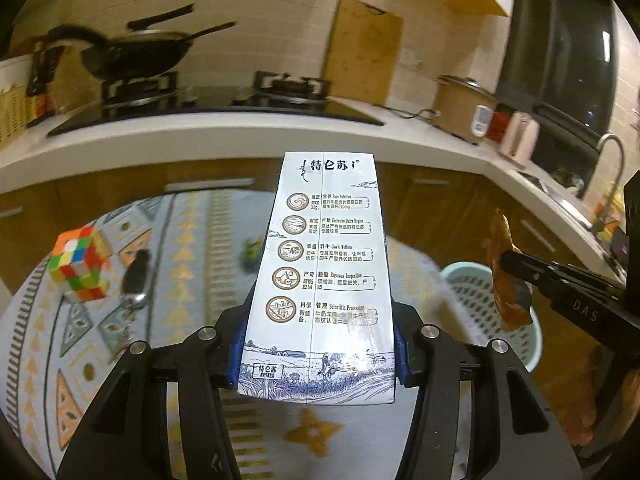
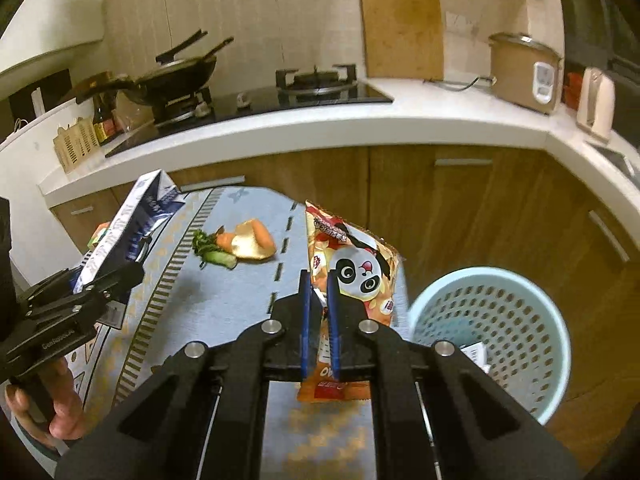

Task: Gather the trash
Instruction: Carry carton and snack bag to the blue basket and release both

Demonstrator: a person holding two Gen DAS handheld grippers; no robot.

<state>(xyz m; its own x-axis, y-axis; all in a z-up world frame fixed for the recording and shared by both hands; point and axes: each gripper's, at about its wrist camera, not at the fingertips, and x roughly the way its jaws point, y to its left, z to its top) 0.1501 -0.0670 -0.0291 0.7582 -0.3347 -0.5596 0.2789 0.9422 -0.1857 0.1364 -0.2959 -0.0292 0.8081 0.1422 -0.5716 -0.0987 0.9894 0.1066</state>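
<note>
A white and blue milk carton [image 1: 324, 272] stands upright between the blue pads of my left gripper [image 1: 320, 344], which is shut on its lower sides. From the right wrist view the same carton [image 2: 132, 220] tilts above the table's left side in the left gripper [image 2: 116, 276]. My right gripper [image 2: 318, 284] is shut on an orange snack bag with a panda print [image 2: 360, 272], held above the table's right edge. That bag [image 1: 506, 300] also hangs from the right gripper [image 1: 516, 264] over the basket in the left wrist view.
A pale blue perforated basket [image 2: 560, 320] stands on the floor right of the table, with some paper inside. Green vegetable scraps [image 2: 216, 254] and an orange peel [image 2: 252, 244] lie on the patterned tablecloth [image 2: 224, 308]. A Rubik's cube [image 1: 80, 264] sits left. Kitchen counter and stove behind.
</note>
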